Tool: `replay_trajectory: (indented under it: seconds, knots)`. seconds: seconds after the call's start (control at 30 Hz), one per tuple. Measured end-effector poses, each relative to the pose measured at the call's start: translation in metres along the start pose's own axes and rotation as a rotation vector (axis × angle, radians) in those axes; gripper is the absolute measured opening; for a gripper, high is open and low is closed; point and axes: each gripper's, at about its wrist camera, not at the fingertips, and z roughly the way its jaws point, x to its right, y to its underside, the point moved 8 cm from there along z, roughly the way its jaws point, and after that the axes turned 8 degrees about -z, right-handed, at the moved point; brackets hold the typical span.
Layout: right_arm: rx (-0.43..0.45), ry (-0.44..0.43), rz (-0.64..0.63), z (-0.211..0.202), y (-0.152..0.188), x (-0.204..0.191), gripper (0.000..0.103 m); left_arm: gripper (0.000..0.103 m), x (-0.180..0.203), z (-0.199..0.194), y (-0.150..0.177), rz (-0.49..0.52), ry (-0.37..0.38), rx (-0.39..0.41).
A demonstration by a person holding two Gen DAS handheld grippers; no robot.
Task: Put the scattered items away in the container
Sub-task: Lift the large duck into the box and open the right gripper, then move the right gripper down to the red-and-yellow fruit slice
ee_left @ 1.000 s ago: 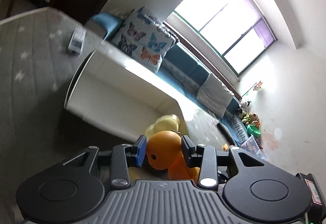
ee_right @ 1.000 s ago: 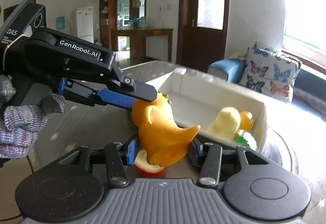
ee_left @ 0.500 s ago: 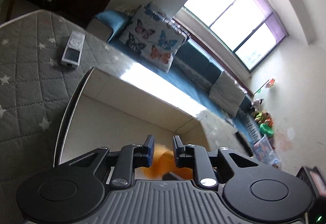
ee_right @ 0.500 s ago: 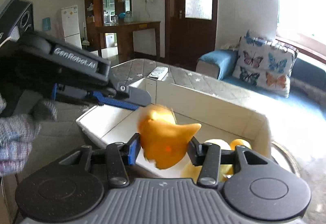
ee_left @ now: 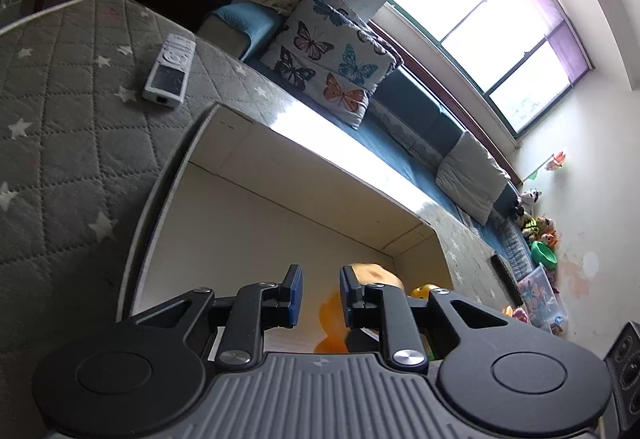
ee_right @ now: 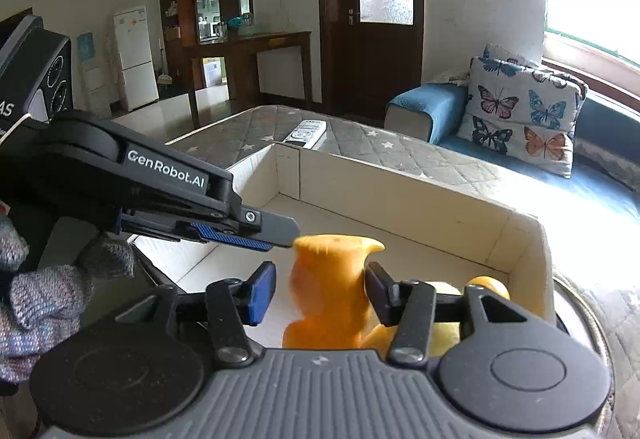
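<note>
Right claw (ee_right: 316, 293) gapes wide around the orange rubber duck toy (ee_right: 332, 287), blurred, over the shallow white cardboard box (ee_right: 400, 199). Left claw (ee_left: 320, 295) narrow and empty; we see the toy at its 4 o'clock.

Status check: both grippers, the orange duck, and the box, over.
Left gripper open, empty, over white box. Right gripper open; orange duck loose between its jaws, inside box. Nothing blocking.
</note>
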Motion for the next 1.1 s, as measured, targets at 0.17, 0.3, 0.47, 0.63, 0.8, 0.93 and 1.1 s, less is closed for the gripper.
replay_trajectory:
  seconds: [0.17,0.3,0.47,0.63,0.8,0.93,1.1]
  knots:
    - [0.006,-0.012,-0.009,-0.002,-0.002,-0.01,0.051,0.023,-0.004,-0.009,-0.004,-0.007,-0.015,0.017]
    - [0.006,-0.016,-0.012,-0.008,0.001,-0.014,0.051,0.023,-0.003,-0.014,0.0,-0.007,-0.018,0.015]
    - [0.02,-0.013,-0.003,-0.025,0.008,-0.017,0.051,0.023,0.003,-0.019,0.008,-0.005,-0.005,0.016]
    - [0.024,-0.006,-0.008,-0.041,0.018,-0.023,0.064,0.024,0.01,-0.029,0.019,0.019,-0.011,0.022]
    - [0.025,0.003,-0.036,-0.054,0.032,-0.035,0.064,0.024,0.014,-0.04,0.031,0.037,-0.025,0.028]
    - [0.02,0.004,-0.045,-0.062,0.04,-0.042,0.065,0.025,0.018,-0.048,0.04,0.049,-0.032,0.033]
    - [0.016,0.001,-0.038,-0.07,0.05,-0.05,0.066,0.027,0.019,-0.055,0.053,0.056,-0.052,0.032]
